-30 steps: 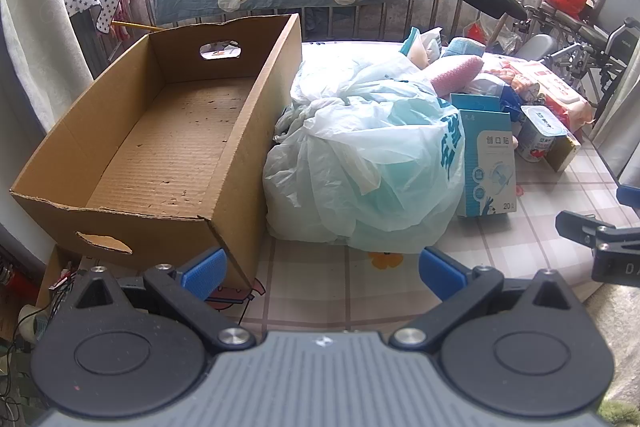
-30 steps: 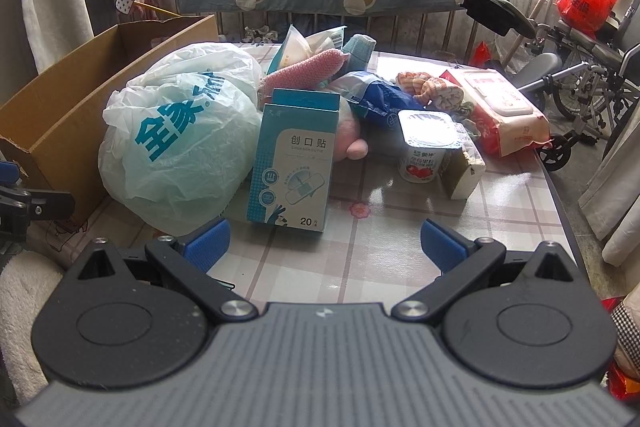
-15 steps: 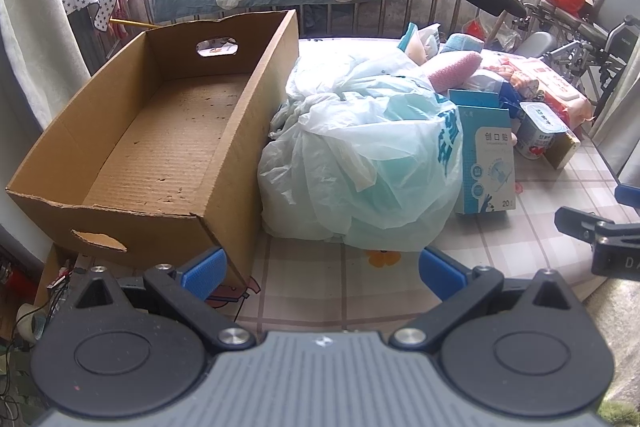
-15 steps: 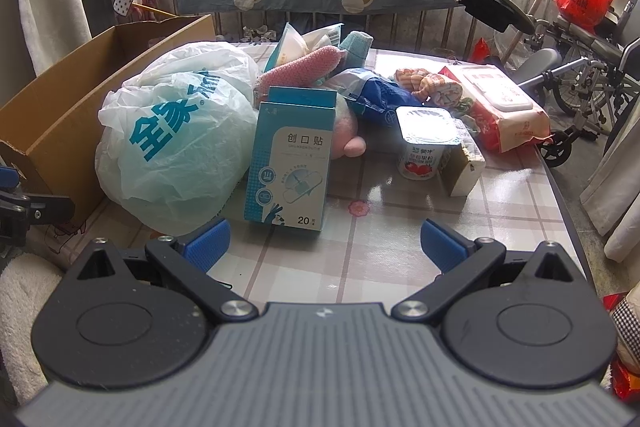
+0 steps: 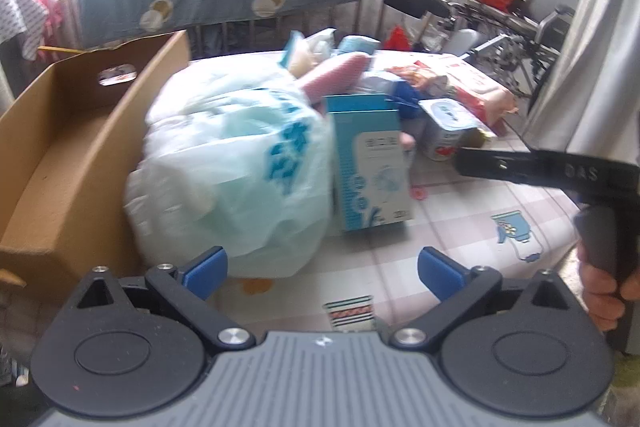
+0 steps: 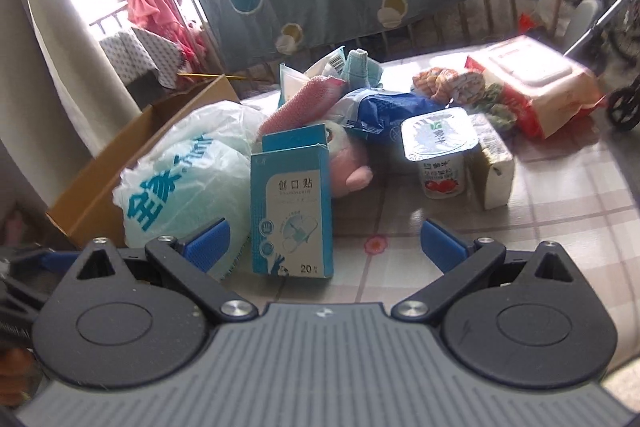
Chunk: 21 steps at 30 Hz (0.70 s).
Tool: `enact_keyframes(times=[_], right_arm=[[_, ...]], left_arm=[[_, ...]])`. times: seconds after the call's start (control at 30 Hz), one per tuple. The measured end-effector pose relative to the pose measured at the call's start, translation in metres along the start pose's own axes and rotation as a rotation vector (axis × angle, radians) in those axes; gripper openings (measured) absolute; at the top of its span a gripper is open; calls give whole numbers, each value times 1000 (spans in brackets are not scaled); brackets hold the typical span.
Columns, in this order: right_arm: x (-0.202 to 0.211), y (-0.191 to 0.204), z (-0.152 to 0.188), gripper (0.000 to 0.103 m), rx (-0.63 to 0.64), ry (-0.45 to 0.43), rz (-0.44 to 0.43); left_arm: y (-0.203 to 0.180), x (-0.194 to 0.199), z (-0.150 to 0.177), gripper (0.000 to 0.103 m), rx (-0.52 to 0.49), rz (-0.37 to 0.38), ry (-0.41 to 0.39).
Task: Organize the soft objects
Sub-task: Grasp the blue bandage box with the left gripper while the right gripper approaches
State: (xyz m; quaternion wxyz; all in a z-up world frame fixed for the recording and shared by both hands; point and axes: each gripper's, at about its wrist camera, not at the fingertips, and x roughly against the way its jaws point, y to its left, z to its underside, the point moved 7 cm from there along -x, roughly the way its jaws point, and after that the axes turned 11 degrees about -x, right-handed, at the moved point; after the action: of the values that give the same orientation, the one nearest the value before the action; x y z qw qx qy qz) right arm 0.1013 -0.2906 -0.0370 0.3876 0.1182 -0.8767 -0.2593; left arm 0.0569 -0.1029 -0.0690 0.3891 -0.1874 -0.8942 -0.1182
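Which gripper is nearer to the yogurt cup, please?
Right. The right gripper points toward the yogurt cup; the left gripper sits over by the plastic bag.

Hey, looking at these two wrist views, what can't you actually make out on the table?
- Pink plush toy, right wrist view: mostly hidden behind the blue plaster box.
- Plastic bag, left wrist view: blurred, and its contents do not show through.
- Cardboard box, left wrist view: near end cut off by the edge and the left gripper.
- Yogurt cup, right wrist view: label print too small.
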Motion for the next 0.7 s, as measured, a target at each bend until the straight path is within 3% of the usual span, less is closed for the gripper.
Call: enact_keyframes(times=[0.13, 0.2, 0.37, 0.57, 0.7], right_arm=[[-19, -18, -11, 99, -72, 56, -92], [-29, -23, -14, 92, -94, 87, -128], [-55, -27, -20, 72, -137, 181, -230], [-87, -32, -18, 51, -161, 272, -281], [-102, -32, -15, 49, -184, 315, -321]], left_arm=[[-28, -22, -18, 91, -77, 18, 17], [-39, -32, -26, 87, -106, 39, 20], [-55, -59, -39, 87, -152, 41, 18], [-55, -94, -40, 88, -145, 34, 101], [-53, -107, -40, 93, -159, -13, 130]])
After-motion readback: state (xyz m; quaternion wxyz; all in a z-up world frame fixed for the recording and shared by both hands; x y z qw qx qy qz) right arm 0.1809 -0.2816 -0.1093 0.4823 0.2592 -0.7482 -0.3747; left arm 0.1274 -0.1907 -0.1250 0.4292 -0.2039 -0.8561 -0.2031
